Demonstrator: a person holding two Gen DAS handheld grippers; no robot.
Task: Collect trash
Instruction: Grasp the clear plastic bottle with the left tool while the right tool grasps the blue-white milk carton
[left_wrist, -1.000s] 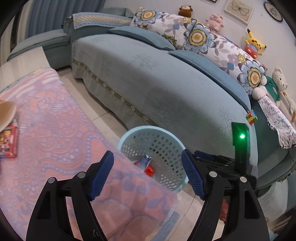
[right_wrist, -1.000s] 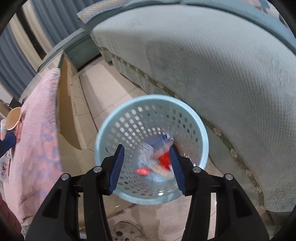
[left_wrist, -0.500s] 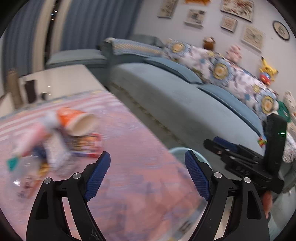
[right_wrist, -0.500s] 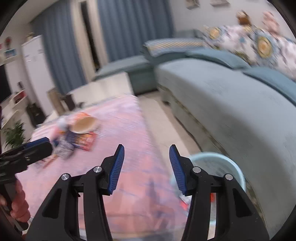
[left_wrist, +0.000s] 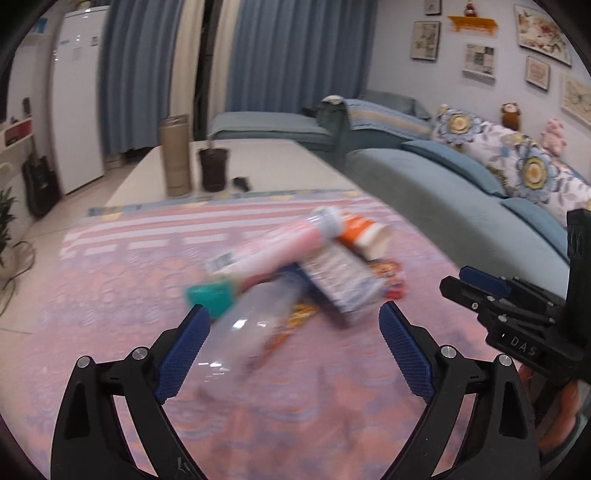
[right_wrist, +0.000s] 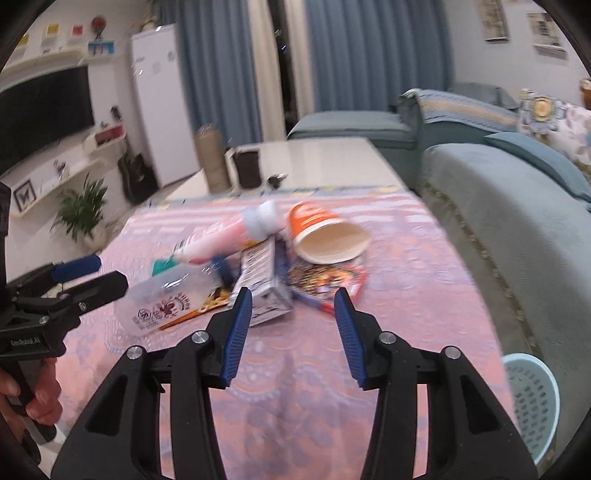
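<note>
A pile of trash lies on the pink patterned tablecloth (right_wrist: 406, 280): an orange paper cup (right_wrist: 325, 236) on its side, a pink tube (right_wrist: 229, 236), a blue-and-white carton (right_wrist: 264, 284), a clear plastic bottle (right_wrist: 162, 302) and a colourful wrapper (right_wrist: 328, 282). The same pile shows blurred in the left wrist view: tube (left_wrist: 273, 251), carton (left_wrist: 340, 277), bottle (left_wrist: 255, 325), cup (left_wrist: 364, 232). My left gripper (left_wrist: 295, 328) is open and empty just before the bottle. My right gripper (right_wrist: 293, 314) is open and empty just before the carton.
A light blue perforated trash basket (right_wrist: 532, 398) stands on the floor at the table's right edge, beside the teal sofa (right_wrist: 517, 206). A tall brown canister (left_wrist: 175, 155) and a dark cup (left_wrist: 214, 168) stand on the table's far end.
Both grippers swung away from the basket, where the right one hung over the trash inside, and came up to the pile on the table. Both stayed open.
</note>
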